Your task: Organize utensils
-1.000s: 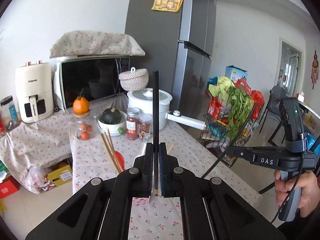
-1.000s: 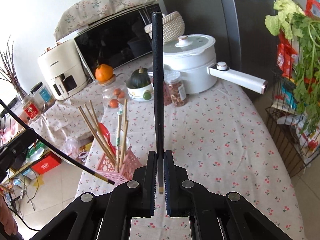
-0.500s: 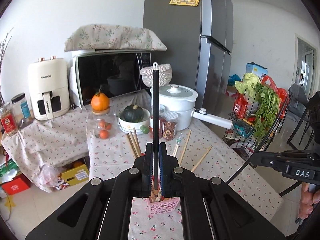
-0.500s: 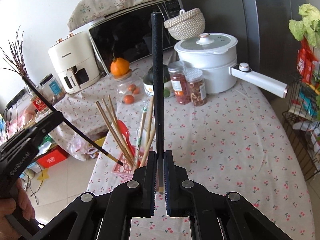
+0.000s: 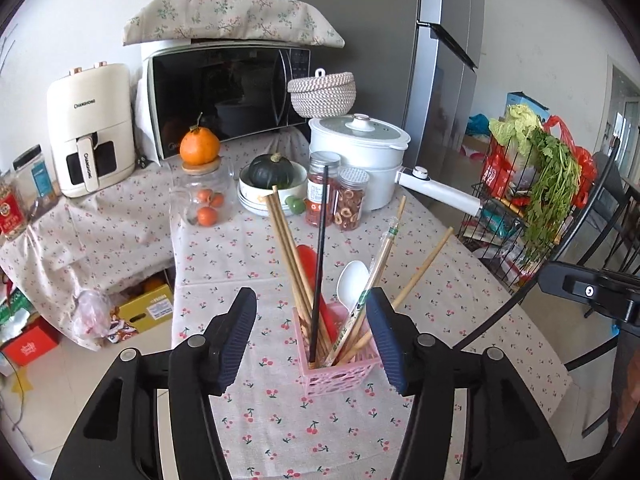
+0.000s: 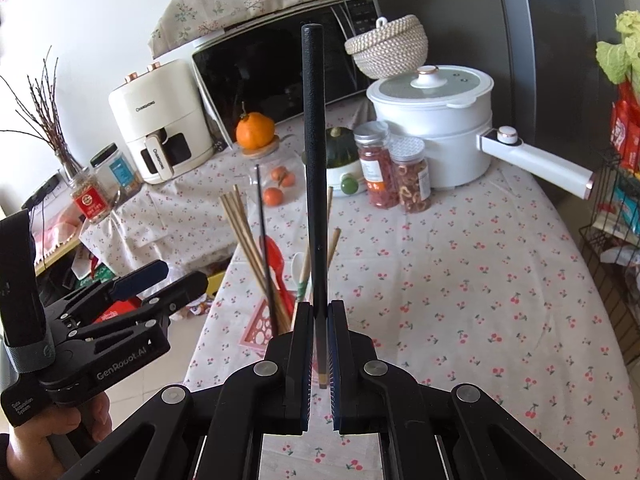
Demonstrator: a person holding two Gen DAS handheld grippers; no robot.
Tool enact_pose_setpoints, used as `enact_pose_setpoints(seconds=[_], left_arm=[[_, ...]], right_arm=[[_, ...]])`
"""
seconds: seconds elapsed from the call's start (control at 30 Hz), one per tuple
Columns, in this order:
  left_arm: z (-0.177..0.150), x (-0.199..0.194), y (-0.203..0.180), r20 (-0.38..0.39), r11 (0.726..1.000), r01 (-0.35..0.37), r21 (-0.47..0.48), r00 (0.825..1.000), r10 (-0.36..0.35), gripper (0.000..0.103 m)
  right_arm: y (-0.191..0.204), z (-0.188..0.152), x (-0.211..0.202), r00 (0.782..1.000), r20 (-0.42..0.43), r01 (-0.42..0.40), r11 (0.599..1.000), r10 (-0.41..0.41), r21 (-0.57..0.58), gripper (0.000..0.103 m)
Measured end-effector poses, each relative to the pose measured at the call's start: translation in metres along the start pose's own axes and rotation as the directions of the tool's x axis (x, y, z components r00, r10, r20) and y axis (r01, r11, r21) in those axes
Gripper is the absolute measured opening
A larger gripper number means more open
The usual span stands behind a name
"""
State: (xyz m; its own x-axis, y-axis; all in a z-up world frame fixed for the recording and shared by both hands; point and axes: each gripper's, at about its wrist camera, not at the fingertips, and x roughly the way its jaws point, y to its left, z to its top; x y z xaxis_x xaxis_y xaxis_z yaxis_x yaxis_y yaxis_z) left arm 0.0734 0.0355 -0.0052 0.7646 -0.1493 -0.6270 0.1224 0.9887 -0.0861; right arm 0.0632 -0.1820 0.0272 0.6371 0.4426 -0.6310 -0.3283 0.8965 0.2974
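Observation:
A pink utensil holder [image 5: 340, 364] stands on the cherry-print tablecloth [image 5: 460, 304]. It holds several wooden chopsticks [image 5: 286, 248], a red spoon [image 5: 310, 258], a white spoon [image 5: 352, 284] and one black chopstick [image 5: 320, 240]. My left gripper [image 5: 311, 295] hovers just above and before the holder, its jaws opening on either side of that black chopstick without touching it. My right gripper [image 6: 320, 306] is shut on a second black chopstick [image 6: 314, 152], upright, to the right of the holder [image 6: 256, 330]. The right wrist view shows the left gripper [image 6: 180, 274] in a hand at lower left.
Behind the holder stand two spice jars [image 5: 338, 196], a bowl with a green squash [image 5: 272, 180], a glass jar under an orange [image 5: 202, 196], a white pot [image 5: 360, 152], a microwave [image 5: 224, 96] and an air fryer [image 5: 90, 128]. A wire vegetable rack [image 5: 520, 200] stands off the table's right edge.
The left gripper came down toward the pink holder and opened. The black chopstick it held now stands in the holder. The right gripper keeps its chopstick and shifted slightly.

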Motion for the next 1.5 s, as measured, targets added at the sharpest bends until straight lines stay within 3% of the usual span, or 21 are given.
enact_pose_setpoints(seconds=[0.5, 0.83, 0.87, 0.93, 1.0, 1.2, 1.33, 1.5], left_arm=[[-0.037, 0.002, 0.048, -0.135, 0.998, -0.046, -0.045, 0.99, 0.04, 0.065], [-0.047, 0.009, 0.057, -0.179, 0.997, -0.072, -0.019, 0.982, 0.067, 0.071], [-0.048, 0.01, 0.057, -0.187, 0.996, -0.083, -0.013, 0.979, 0.079, 0.073], [-0.049, 0.01, 0.058, -0.195, 0.996, -0.092, -0.011, 0.977, 0.088, 0.076], [-0.05, 0.008, 0.057, -0.194, 0.995, -0.098, -0.016, 0.977, 0.093, 0.081], [-0.049, -0.005, 0.045, -0.178, 0.994, -0.106, -0.027, 0.979, 0.1, 0.102], [-0.049, -0.02, 0.025, -0.146, 0.993, -0.115, -0.004, 0.983, 0.113, 0.103], [-0.049, -0.04, 0.001, -0.123, 0.997, -0.047, -0.061, 0.992, 0.039, 0.103]], right_arm=[[0.028, 0.015, 0.035, 0.994, 0.087, -0.066, 0.998, 0.064, 0.014, 0.004], [0.04, 0.006, 0.103, 0.997, -0.007, -0.075, 0.997, 0.076, 0.012, 0.011], [0.04, 0.007, 0.104, 0.997, -0.009, -0.078, 0.997, 0.078, 0.007, 0.015], [0.039, 0.009, 0.097, 0.996, 0.011, -0.09, 0.996, 0.089, 0.011, 0.034], [0.035, 0.011, 0.083, 0.995, 0.051, -0.089, 0.996, 0.088, 0.02, 0.06], [0.023, 0.012, 0.028, 0.988, 0.157, -0.014, 1.0, 0.015, -0.008, 0.09], [0.013, 0.0, -0.001, 0.981, 0.181, 0.086, 0.995, -0.074, -0.057, 0.103], [0.0, -0.02, -0.026, 0.966, 0.175, 0.206, 0.975, -0.189, -0.085, 0.103]])
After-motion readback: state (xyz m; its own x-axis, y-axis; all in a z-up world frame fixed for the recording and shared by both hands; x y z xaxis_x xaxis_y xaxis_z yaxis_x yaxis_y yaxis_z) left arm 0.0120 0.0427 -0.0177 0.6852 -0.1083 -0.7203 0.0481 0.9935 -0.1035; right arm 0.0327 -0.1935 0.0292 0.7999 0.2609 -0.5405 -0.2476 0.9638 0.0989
